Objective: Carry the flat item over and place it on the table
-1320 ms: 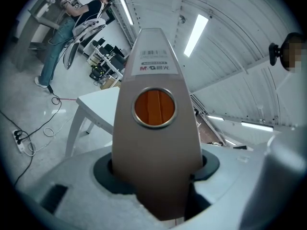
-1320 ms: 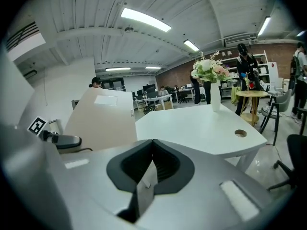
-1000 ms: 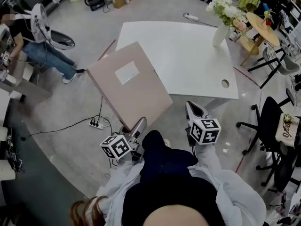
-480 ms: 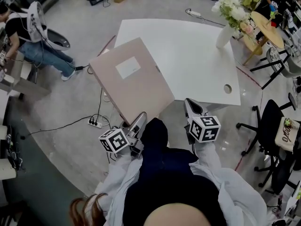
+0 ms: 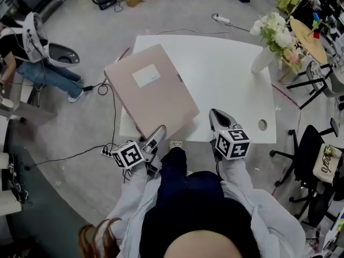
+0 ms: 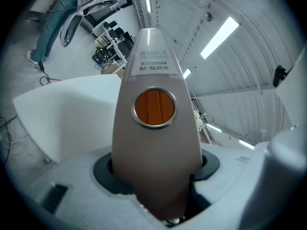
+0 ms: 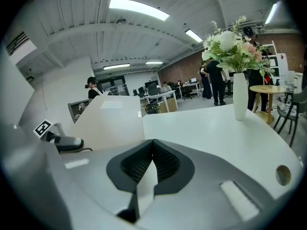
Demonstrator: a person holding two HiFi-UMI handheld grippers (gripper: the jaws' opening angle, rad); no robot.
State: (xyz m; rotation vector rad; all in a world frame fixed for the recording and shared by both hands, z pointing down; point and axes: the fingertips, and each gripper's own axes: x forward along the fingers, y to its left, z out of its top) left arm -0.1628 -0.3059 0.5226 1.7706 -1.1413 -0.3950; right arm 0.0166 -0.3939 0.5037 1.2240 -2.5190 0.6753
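The flat item is a pinkish-beige file folder (image 5: 153, 90) with a white label. It hangs tilted over the left part of the white table (image 5: 226, 85). My left gripper (image 5: 159, 131) is shut on its near corner. In the left gripper view the folder's spine (image 6: 154, 143), with its round orange-backed finger hole, stands straight up between the jaws. My right gripper (image 5: 216, 115) hovers over the table's near edge, to the right of the folder. Its jaws (image 7: 152, 145) are shut with nothing in them.
A white vase of flowers (image 5: 264, 58) stands at the table's far right, and a cable hole (image 5: 262, 124) is near its right front corner. A power strip and cables (image 5: 107, 150) lie on the floor at the left. A seated person (image 5: 32, 63) is far left, a black chair (image 5: 306, 144) at the right.
Both grippers and the folder have come forward to the table. The folder, earlier beside the table over the floor, now hangs over its left part. The right gripper now reaches the near edge.
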